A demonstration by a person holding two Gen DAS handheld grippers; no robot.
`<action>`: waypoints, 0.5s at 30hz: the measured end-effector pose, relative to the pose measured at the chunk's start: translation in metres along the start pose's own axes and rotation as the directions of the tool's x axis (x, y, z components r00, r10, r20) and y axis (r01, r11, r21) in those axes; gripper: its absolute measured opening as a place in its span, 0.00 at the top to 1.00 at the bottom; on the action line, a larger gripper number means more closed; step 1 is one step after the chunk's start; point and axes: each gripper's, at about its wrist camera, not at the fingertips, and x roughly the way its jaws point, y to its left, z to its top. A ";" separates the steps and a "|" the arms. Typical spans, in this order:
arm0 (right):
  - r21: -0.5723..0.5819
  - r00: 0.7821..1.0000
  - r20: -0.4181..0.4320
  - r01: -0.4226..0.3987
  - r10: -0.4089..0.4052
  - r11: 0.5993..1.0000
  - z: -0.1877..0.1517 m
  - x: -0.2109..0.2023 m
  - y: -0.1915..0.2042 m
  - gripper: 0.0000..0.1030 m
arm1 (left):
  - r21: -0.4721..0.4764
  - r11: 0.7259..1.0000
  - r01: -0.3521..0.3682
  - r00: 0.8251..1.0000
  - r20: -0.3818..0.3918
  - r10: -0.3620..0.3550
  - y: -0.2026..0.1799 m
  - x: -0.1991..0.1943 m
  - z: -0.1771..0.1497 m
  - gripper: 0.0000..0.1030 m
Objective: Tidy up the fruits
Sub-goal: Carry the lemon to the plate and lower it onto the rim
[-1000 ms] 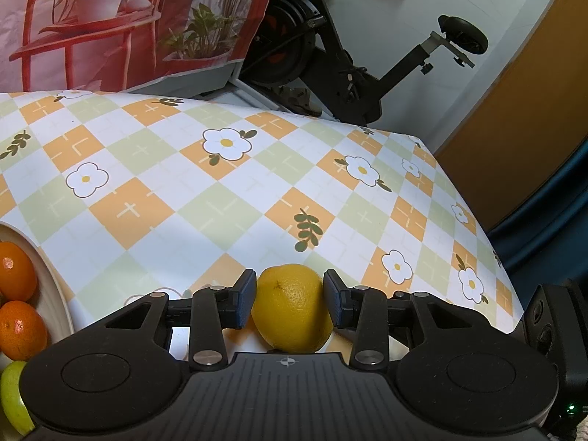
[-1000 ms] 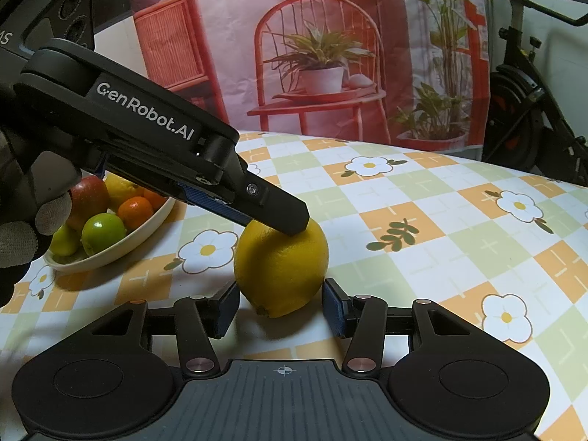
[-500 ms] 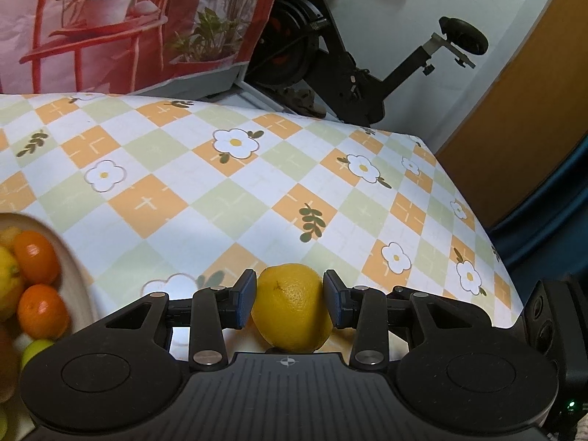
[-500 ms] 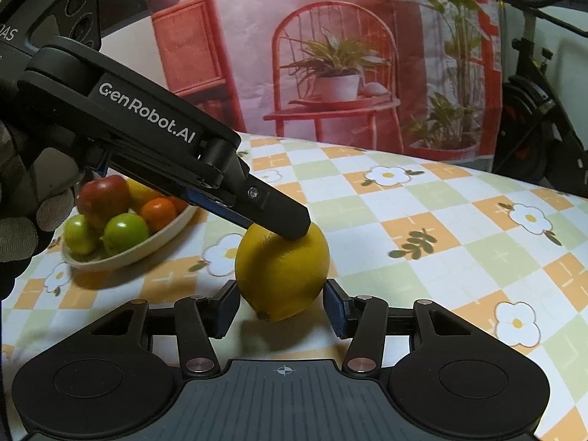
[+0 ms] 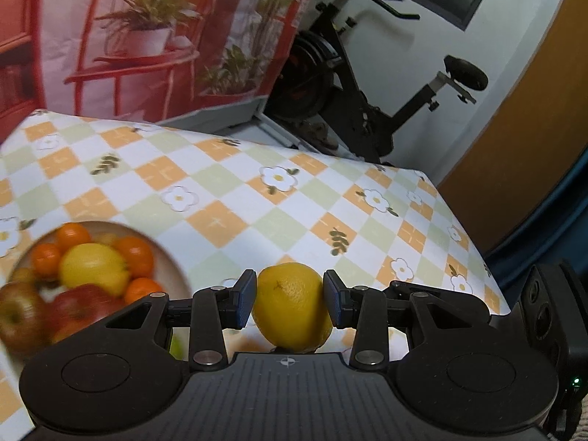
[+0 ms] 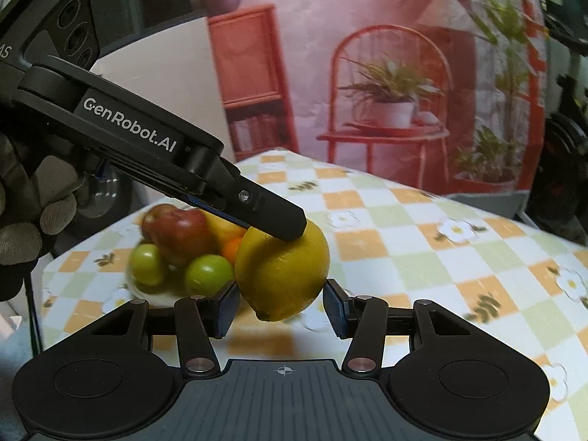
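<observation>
Left gripper [image 5: 289, 302]: both blue pads pressed on the sides of a lemon [image 5: 292, 307], clamped, grip unchanged from a second ago. In the right wrist view its upper finger crosses from 10 o'clock and rests on the lemon's top; a gloved hand [image 6: 22, 228] holds it at 9 o'clock.

Right gripper [image 6: 281, 308]: jaws part open, one pad on each side of the same lemon. Left pad looks to touch the rind, right pad shows a sliver of gap; cannot tell whether it grips.

Lemon now sits clear of the checked tablecloth [image 5: 228, 198], with its shadow below; earlier it rested on the cloth.

Outward: the fruit plate [image 5: 172, 264], blurred, at 9 o'clock in the left view, far more of it showing than before, with oranges, another lemon and red apples. In the right view it sits just behind the lemon at 10 o'clock, nearer than earlier, green fruit in front.

Exercise bike [image 5: 352, 84] at 1 o'clock beyond the table.
</observation>
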 end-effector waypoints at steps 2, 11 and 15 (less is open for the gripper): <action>-0.018 1.000 -0.005 -0.017 0.016 1.000 0.006 0.005 0.013 0.55 | -0.014 1.000 -0.007 1.000 0.008 0.007 0.010 -0.011 -0.002 0.59; -0.117 0.995 -0.058 -0.083 0.076 0.990 0.020 0.035 0.070 0.55 | -0.090 0.995 -0.036 0.999 0.026 0.039 0.053 -0.045 -0.022 0.59; -0.142 0.991 -0.093 -0.106 0.093 0.984 0.015 0.044 0.088 0.55 | -0.118 0.992 -0.035 0.999 0.024 0.038 0.067 -0.050 -0.033 0.60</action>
